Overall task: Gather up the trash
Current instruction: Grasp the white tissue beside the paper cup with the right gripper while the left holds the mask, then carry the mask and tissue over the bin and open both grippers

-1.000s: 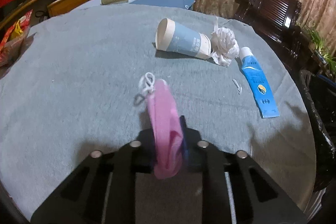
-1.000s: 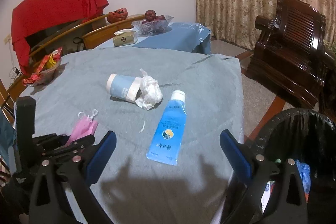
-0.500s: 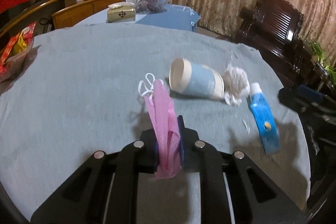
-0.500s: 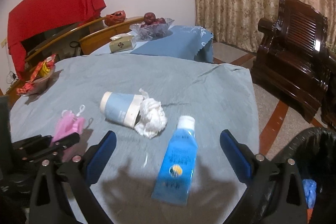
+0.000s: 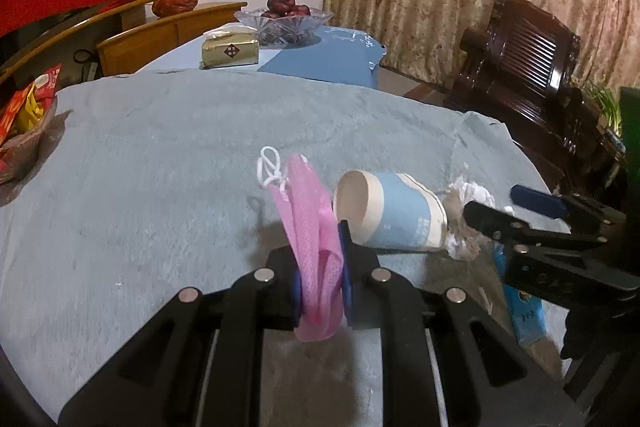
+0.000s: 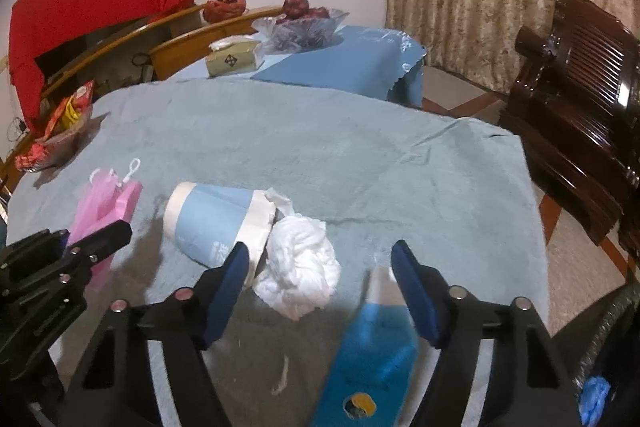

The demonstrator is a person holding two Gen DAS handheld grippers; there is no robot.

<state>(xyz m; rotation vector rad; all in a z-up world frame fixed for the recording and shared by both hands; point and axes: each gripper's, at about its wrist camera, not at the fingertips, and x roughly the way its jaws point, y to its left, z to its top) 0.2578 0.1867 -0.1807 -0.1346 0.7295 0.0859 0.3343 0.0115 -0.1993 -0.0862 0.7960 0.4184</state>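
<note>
My left gripper [image 5: 322,283] is shut on a pink face mask [image 5: 308,211] with white ear loops, held just above the grey-blue tablecloth [image 5: 160,167]. Right of it a blue-and-white paper cup [image 5: 394,215] lies on its side. In the right wrist view the cup [image 6: 216,223] touches a crumpled white tissue [image 6: 300,267], and a blue tube [image 6: 372,355] lies nearer. My right gripper [image 6: 320,259] hovers low with its jaws closing. The tissue and the tube's cap sit between its blue pads, which do not press on either. The left gripper [image 6: 96,239] and the mask [image 6: 108,203] show at the left.
A black-lined bin [image 6: 612,347] stands off the table's right edge. A snack bowl [image 5: 20,131] sits at the far left. A tissue box [image 5: 230,53] and a fruit bowl [image 5: 284,19] stand on the table behind. A dark wooden chair [image 5: 528,67] is at the right. A paper scrap [image 6: 282,375] lies near.
My right gripper has come forward and lower over the tissue and tube, and its jaws have narrowed. My left gripper, still holding the mask, has moved toward the cup.
</note>
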